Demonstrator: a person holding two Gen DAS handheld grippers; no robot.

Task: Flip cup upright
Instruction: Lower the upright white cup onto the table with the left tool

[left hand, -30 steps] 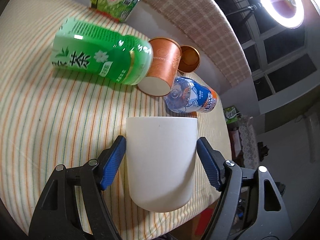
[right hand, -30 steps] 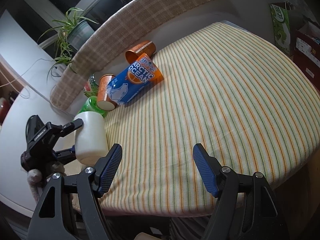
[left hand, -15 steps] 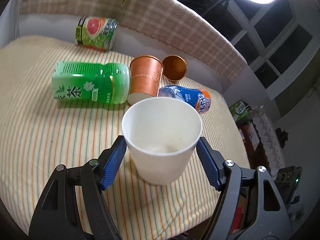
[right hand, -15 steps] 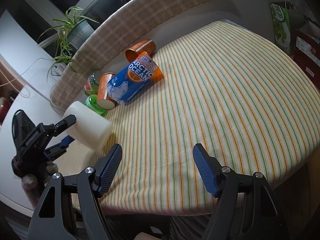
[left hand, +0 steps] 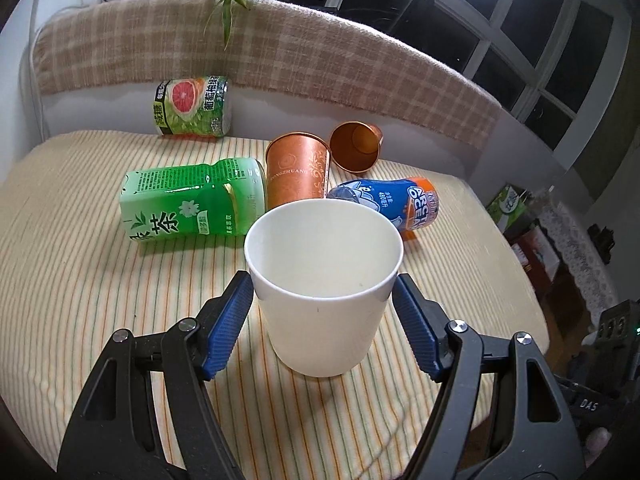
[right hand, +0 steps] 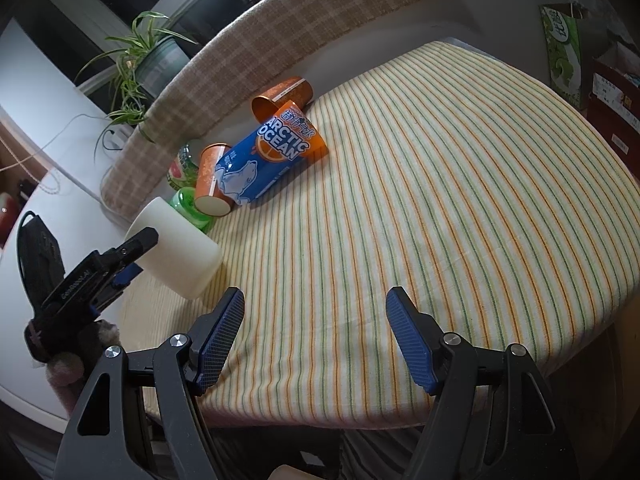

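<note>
Striped tablecloth [left hand: 80,280] on a table, plaid cushion [left hand: 280,52] behind. White cup [left hand: 322,288] sits mouth-up between the left gripper [left hand: 322,320] pads, blue fingers [left hand: 228,320] pressed on both sides, grasping it. Beyond the cup: green bottle [left hand: 192,200], orange cup [left hand: 298,172] and blue bottle [left hand: 400,204], lying down. Right gripper [right hand: 314,336] spread wide, holding nothing.

The blue and orange bottle [right hand: 269,159] lying near the far edge of the worktop reads "ARCTIC OCEAN", and in the left wrist view its label also shows "480". The copper paper cup [left hand: 298,172] lying beside it carries "YONGZHUANG", though the first letters are unclear. The green bottle [left hand: 192,199] bears a large "茶", and "DAS" stands on the dark device [left hand: 588,404] at the lower right.
</note>
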